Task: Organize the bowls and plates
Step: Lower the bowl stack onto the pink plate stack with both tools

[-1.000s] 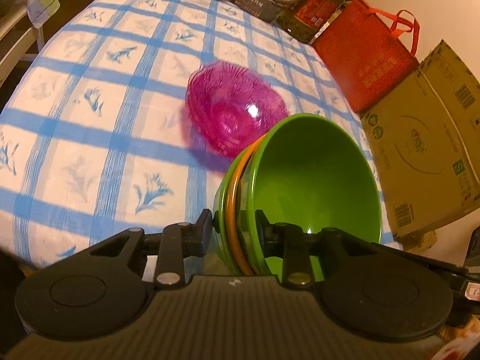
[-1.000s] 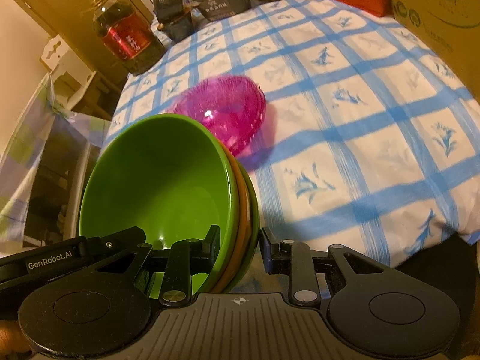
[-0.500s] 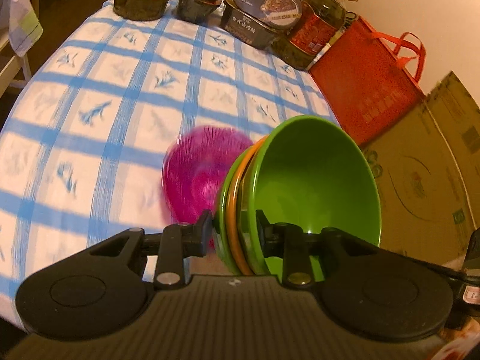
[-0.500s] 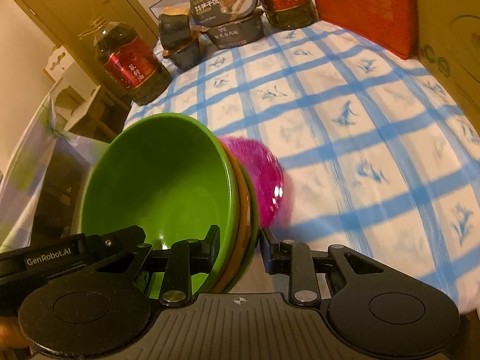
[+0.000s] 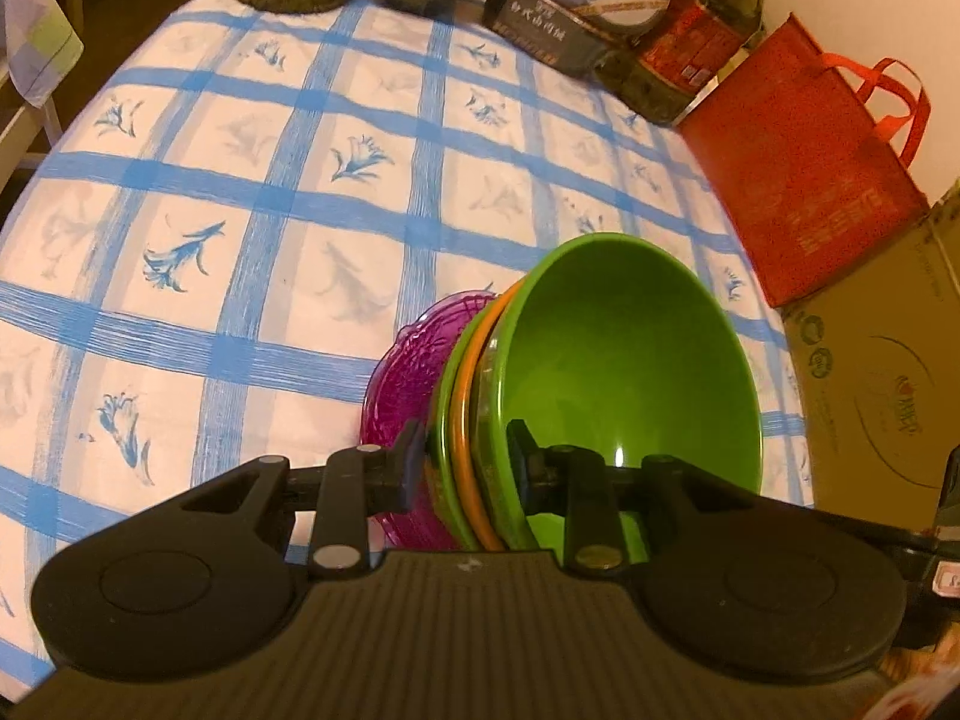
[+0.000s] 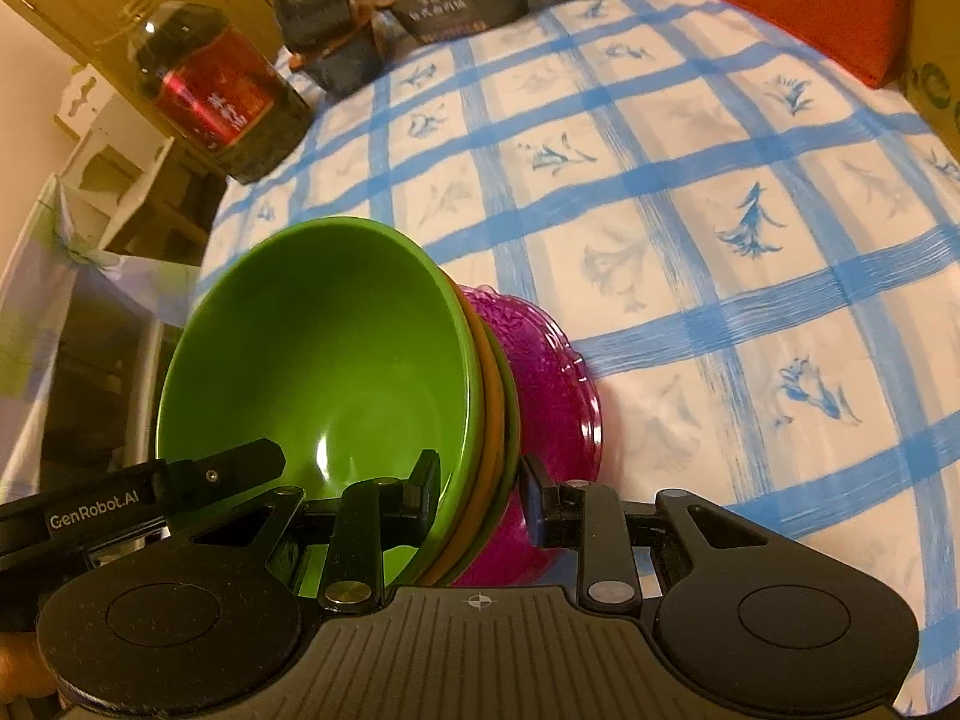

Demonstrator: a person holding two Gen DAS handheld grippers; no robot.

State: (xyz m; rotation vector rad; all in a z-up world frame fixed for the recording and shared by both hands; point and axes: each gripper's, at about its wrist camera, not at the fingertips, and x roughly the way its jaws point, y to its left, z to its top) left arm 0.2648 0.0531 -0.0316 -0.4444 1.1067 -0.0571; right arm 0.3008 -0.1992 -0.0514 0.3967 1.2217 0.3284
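A nested stack of bowls (image 5: 624,360), green inside orange inside green, hangs tilted over the blue-checked tablecloth (image 5: 288,198). My left gripper (image 5: 467,456) is shut on the stack's rim on one side. My right gripper (image 6: 480,483) is shut on the opposite rim of the same stack (image 6: 336,360). A magenta glass bowl (image 5: 408,372) lies right under and behind the stack, and the stack hides most of it. In the right wrist view the magenta bowl (image 6: 552,384) shows beside the outer green bowl. I cannot tell whether the stack touches it.
Oil bottles (image 6: 210,96) and dark food boxes (image 5: 576,6) line the table's far edge. A red bag (image 5: 804,162) and a cardboard box (image 5: 882,396) stand off the table's right side. A checked cloth (image 5: 36,42) hangs at the left.
Both grippers carried the stack forward across the table. The magenta bowl, which lay ahead of and apart from the stack, now sits directly beneath it.
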